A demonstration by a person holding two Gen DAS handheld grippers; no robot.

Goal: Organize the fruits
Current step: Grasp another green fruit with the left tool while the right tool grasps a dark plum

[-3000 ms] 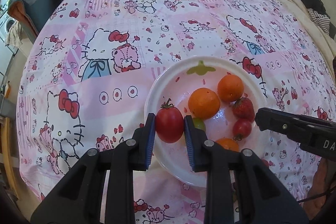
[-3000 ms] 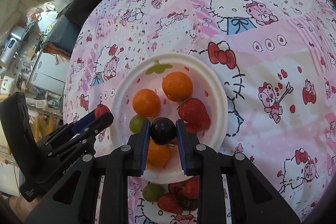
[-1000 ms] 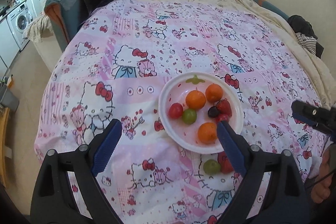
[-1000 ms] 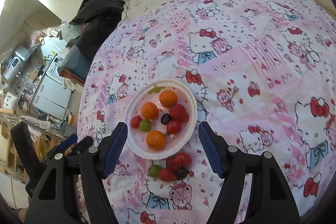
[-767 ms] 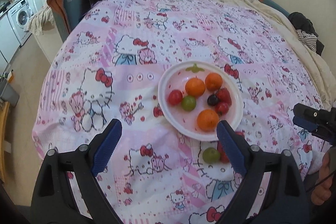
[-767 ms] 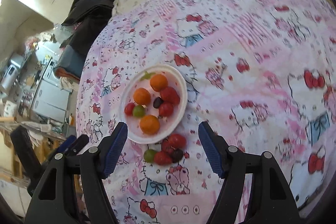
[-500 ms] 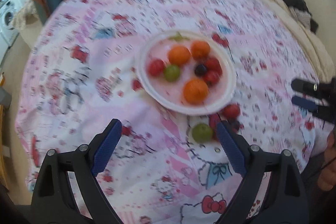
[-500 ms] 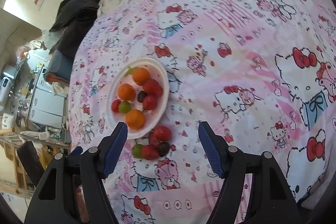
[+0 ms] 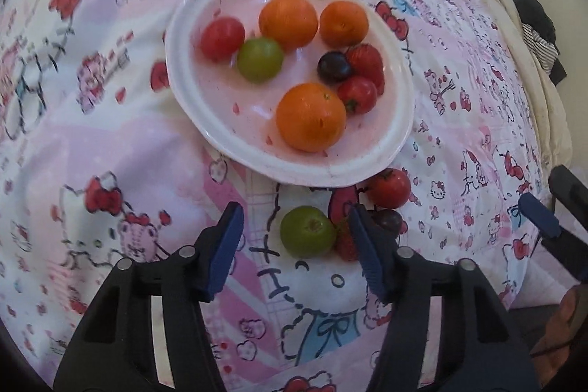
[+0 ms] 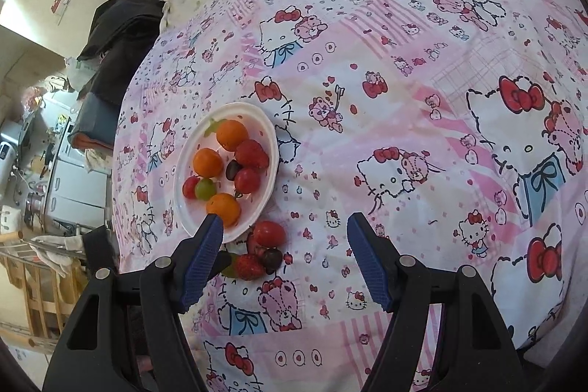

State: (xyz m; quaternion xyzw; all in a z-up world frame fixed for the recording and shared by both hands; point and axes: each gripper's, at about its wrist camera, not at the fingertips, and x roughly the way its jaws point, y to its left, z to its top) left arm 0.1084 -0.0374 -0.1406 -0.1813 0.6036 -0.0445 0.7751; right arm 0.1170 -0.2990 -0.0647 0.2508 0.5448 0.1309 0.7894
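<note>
**Left gripper closing in on the green fruit**

The left gripper (image 9: 296, 237) has just been narrowing its jaws around the green fruit (image 9: 308, 236), pads not yet touching; the right gripper (image 10: 284, 241) hangs spread and empty. On the soft printed bedspread (image 9: 110, 135), the glossy white plate (image 9: 400, 120) holds eight smooth, round fruits. Just below its rim wait the green fruit, a tomato (image 9: 389, 188), a strawberry (image 10: 249, 266) and a dark grape (image 10: 272, 258).

Eight fruits fill the plate (image 9: 400, 120); four lie beside it.
</note>
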